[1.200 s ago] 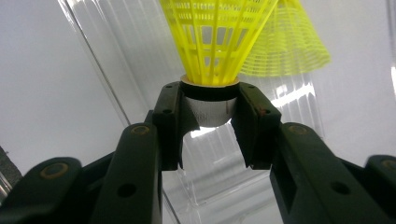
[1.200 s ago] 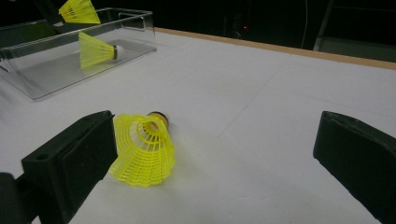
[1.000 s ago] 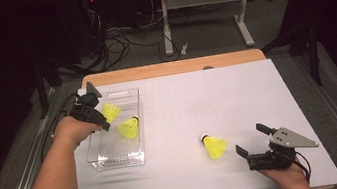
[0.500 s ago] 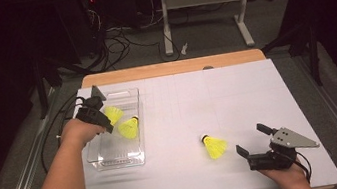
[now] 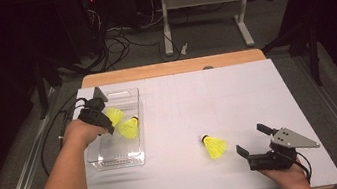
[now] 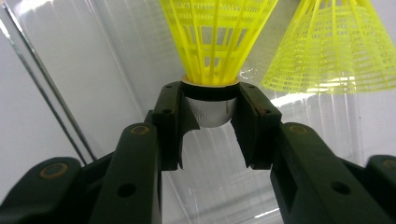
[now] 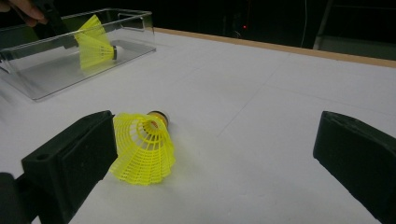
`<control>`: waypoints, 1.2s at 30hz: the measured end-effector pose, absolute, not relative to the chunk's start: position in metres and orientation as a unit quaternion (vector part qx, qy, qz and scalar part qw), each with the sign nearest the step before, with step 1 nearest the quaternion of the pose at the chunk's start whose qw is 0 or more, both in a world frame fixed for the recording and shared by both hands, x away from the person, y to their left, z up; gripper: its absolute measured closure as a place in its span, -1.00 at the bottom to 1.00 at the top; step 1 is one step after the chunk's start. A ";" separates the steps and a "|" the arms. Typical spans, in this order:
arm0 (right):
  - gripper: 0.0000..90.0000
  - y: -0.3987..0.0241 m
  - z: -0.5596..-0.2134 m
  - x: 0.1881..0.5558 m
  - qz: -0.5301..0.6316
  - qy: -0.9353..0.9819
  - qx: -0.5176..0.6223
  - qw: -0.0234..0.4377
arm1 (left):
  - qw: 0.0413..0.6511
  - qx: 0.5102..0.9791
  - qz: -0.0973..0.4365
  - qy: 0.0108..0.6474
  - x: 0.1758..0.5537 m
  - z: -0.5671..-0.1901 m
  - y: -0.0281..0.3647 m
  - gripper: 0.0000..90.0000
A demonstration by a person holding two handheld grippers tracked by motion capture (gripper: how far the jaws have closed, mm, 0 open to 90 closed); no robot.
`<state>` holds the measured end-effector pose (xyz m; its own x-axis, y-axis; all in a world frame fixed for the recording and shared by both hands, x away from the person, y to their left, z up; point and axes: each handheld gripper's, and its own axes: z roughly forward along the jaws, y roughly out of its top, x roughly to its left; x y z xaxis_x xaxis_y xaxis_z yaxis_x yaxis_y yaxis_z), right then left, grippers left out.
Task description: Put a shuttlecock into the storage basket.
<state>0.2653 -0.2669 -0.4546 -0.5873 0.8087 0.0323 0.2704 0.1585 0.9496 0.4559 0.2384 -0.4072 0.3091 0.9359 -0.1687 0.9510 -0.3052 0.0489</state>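
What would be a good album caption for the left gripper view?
Black fingers pinch the white cork of a yellow shuttlecock over a clear plastic tray, a second shuttlecock alongside.

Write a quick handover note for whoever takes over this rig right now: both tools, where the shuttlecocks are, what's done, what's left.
Left tool: shut on a shuttlecock by its cork, over the clear bin.
Right tool: open, empty, near the table's front right.
Second shuttlecock: already in the bin.
Third shuttlecock: on its side on the white table, just left of the right tool.
Done: one binned, it seems.
Left, likely: release the held one, then bin the third.
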 end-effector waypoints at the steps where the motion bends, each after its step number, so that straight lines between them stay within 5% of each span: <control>1: -0.99 -0.267 -0.454 0.265 0.529 0.717 0.376 0.255 | 0.070 0.806 -0.055 0.585 0.456 -0.407 0.238 0.43; 8: -0.99 -0.267 -0.454 0.265 0.529 0.717 0.375 0.254 | 0.076 0.813 -0.063 0.573 0.455 -0.407 0.236 0.21; 36: -0.99 -0.267 -0.453 0.264 0.531 0.716 0.375 0.256 | 0.080 0.825 -0.054 0.557 0.442 -0.393 0.227 0.03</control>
<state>0.2644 -0.2670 -0.4529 -0.5884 0.8080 0.0313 0.2649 0.1560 0.9516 0.4419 0.2265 -0.3927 0.3730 0.9104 -0.1793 0.9278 -0.3660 0.0717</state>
